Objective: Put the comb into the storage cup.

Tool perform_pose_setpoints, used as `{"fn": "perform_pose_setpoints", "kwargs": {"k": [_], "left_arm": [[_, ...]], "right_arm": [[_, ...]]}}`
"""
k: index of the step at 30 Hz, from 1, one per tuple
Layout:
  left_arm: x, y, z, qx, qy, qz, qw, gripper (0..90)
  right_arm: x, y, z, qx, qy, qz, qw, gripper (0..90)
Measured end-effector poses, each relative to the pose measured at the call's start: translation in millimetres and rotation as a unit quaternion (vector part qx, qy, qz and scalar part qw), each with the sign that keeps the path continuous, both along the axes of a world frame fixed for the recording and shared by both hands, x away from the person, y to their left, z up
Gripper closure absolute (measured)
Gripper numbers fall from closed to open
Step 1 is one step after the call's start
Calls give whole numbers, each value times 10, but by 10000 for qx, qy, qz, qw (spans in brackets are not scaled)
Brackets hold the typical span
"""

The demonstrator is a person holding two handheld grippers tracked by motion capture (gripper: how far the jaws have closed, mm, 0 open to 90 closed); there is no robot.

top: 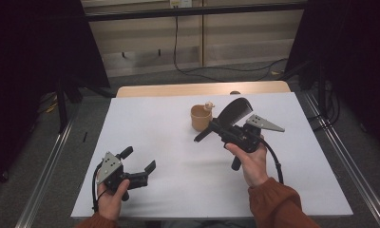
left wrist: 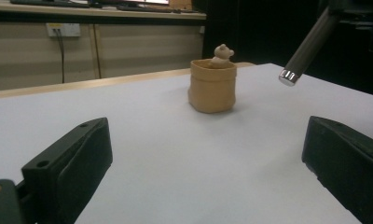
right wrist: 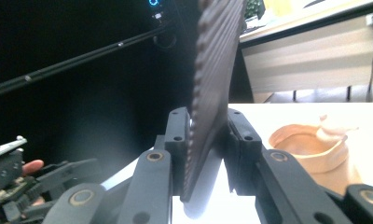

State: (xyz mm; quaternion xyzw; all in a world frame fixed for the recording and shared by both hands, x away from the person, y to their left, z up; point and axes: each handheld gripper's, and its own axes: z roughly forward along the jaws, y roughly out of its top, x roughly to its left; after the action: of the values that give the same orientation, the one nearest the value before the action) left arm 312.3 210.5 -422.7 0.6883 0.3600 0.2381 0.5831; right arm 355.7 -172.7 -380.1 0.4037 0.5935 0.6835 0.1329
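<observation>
High view has my right hand-held gripper (top: pixel 232 124) raised above the desk (top: pixel 145 118) near its far right, jaws clamped on a dark ribbed spatula (top: pixel 235 111), blade up and handle slanting down toward me, I judge to keep it clear of the tan pot (top: pixel 200 118) just beside it. My left hand-held gripper (top: pixel 139 167) waits near the near left corner, jaws apart. Left gripper view adds a small figure (left wrist: pixel 222 52) peeking from the pot.

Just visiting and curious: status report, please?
Left gripper open, low over table. Right gripper clamps black spatula, raised beside tan pouch. Nothing between.
</observation>
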Motion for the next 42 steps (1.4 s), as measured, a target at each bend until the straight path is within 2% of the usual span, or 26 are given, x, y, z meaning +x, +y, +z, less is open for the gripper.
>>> {"fn": "perform_pose_setpoints", "kwargs": {"k": [3,5,14,17,19,28,42], "left_arm": [[17,5,-6,33,7,-104,9999,18],[20,10,-4,50,-49,-118,9999,27],[15,24,-4,11,-74,-114,9999,27],[9,17,-1,-51,-97,-186,9998,26],[1,11,7,11,-160,-213,9996,26],[-16,-13,14,-1,-182,-314,9993,21],[-13,-26,5,44,-162,-239,9996,21]], "right_arm": [[37,-14,18,22,-101,-56,9999,732],[73,-20,22,-41,-138,-93,9999,732],[166,-42,117,-300,-314,-179,9989,732],[195,-46,149,-259,-288,-183,9991,732],[217,-43,171,-283,-337,-205,9988,732],[281,-27,226,-400,-419,-219,9981,732],[413,-57,305,-664,-514,-295,9960,732]]}}
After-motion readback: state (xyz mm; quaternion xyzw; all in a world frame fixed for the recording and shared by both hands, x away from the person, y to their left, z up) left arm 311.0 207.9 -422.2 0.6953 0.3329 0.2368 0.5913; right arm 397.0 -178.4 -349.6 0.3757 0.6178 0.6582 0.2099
